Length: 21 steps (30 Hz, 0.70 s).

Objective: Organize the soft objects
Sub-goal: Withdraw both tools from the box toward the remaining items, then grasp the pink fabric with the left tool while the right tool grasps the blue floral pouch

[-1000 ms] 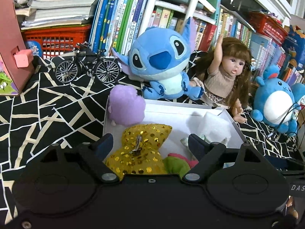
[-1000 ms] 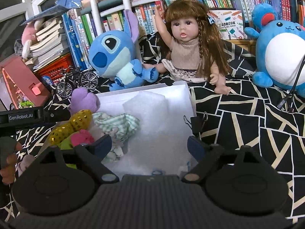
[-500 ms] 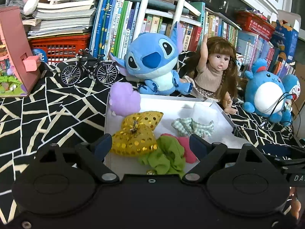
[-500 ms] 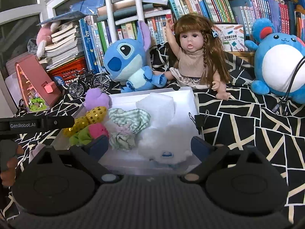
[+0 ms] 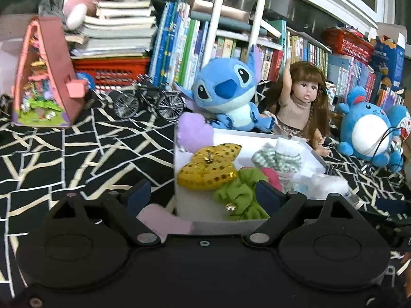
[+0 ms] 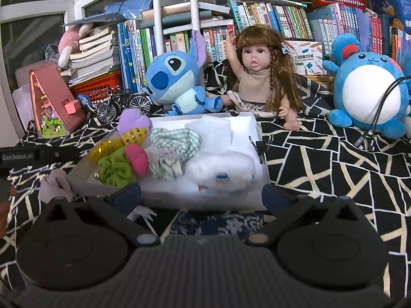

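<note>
**Soft items fill the white box**

The white box (image 6: 257,138) sits on the black patterned cloth (image 6: 321,169), holding a white plush (image 6: 221,169), checked fabric (image 6: 177,138), gold bow (image 5: 209,164) and green scrunchie (image 5: 239,195). The left gripper (image 5: 200,195) gapes wide, empty, at its near edge. The right gripper (image 6: 201,195), jaws just opening wide, holds nothing.

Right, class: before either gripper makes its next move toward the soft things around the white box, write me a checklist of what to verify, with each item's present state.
1. Left gripper open, nothing between its fingers: ok.
2. Right gripper open and empty, jaws just opened wider: ok.
3. White box sits flat on the cloth: ok.
4. Every soft thing inside the box: not ok; a pale pink piece lies outside its near corner.
5. Gold sequin bow fully inside: ok.
6. Room left in the box: cannot tell.
</note>
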{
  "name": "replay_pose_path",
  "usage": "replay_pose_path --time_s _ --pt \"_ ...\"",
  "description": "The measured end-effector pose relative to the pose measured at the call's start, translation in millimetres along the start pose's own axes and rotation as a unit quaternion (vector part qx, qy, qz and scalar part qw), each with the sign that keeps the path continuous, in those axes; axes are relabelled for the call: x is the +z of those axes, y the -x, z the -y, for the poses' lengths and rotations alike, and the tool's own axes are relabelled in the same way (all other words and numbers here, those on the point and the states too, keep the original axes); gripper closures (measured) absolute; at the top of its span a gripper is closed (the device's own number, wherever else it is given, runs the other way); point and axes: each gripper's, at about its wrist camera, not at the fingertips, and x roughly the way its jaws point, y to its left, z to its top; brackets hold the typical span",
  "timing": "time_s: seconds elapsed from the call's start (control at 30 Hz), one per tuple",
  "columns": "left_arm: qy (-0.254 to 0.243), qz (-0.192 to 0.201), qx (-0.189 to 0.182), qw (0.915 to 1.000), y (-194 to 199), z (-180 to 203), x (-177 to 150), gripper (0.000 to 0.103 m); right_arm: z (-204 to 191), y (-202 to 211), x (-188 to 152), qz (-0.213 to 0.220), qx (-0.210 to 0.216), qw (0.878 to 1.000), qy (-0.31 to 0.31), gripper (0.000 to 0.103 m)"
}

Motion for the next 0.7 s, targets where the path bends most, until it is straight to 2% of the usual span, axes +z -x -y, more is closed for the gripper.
replay_pose_path --time_s 0.37,0.7 --pt "-0.028 0.011 0.023 0.9993 25.6 -7.3 -36.9 0.012 3.7 7.7 -26.8 0.003 -0.015 1.000 0.013 0.000" --pt "-0.042 0.002 0.041 0.9983 19.0 -12.5 -49.3 0.012 1.9 2.1 -40.2 -0.007 -0.014 1.000 0.005 0.000"
